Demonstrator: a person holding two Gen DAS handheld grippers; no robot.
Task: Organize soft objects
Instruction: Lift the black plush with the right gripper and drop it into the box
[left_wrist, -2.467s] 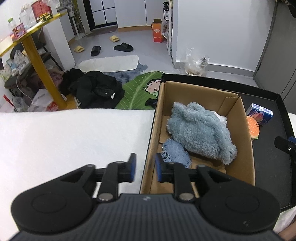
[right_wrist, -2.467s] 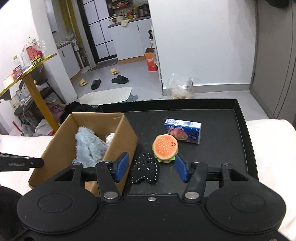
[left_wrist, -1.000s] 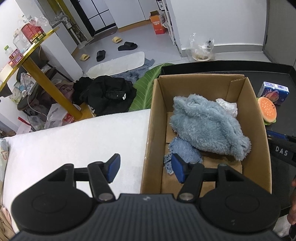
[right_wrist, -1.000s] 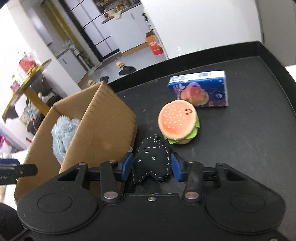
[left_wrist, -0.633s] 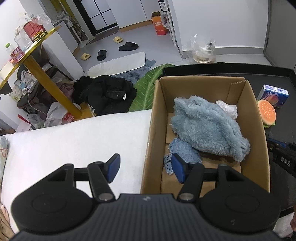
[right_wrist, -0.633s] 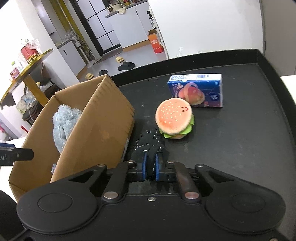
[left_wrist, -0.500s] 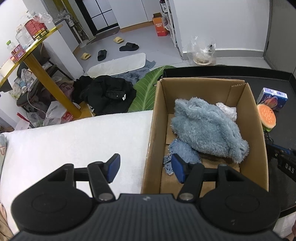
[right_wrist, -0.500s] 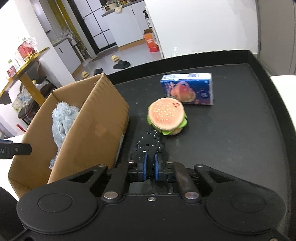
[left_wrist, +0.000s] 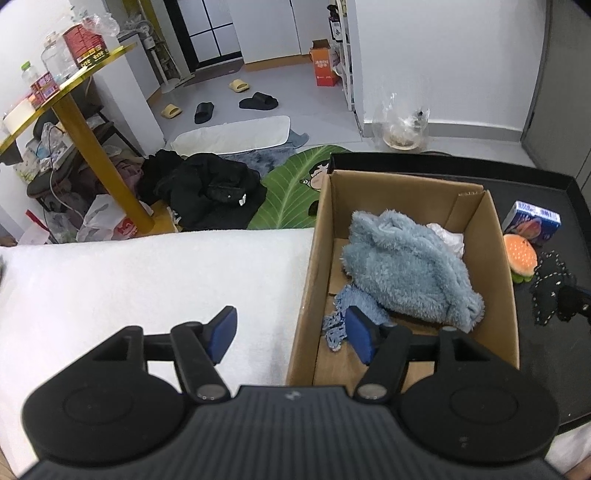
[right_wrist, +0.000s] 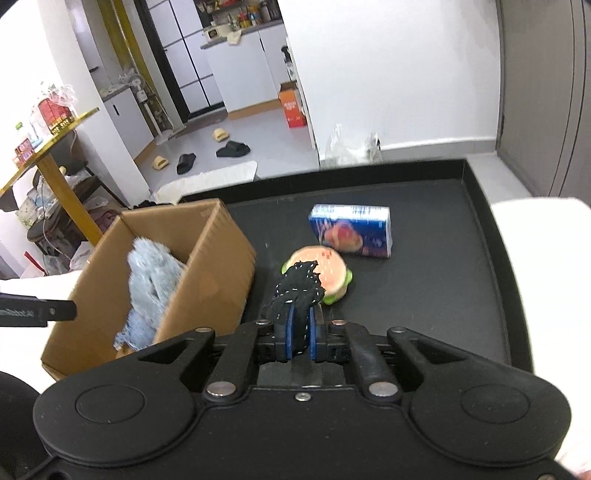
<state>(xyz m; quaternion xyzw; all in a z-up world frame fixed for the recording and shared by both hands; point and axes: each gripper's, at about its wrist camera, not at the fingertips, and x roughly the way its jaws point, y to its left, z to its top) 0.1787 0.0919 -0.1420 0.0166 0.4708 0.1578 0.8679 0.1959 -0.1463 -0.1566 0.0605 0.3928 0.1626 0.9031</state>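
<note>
Right tongs (right_wrist: 299, 338) pinch the black stitched plush (right_wrist: 297, 291) just ahead of them, left tongs (left_wrist: 290, 334) spread astride the cardboard box (left_wrist: 496, 295) wall; advisable to clear the rim leftward before releasing inside.

The black stitched plush (right_wrist: 297, 286) covers the near left part of the burger toy (right_wrist: 328, 267) in the right wrist view; its lower end is buried between the right gripper (right_wrist: 300, 338) pads; print on the blue carton (right_wrist: 351, 230) is too smeared to read; in the left wrist view, the fluffy blue cloth (left_wrist: 406, 266) hides most of the white crumpled thing (left_wrist: 448, 236) in the cardboard box (left_wrist: 502, 288); the right gripper is cut off at the frame edge there.
</note>
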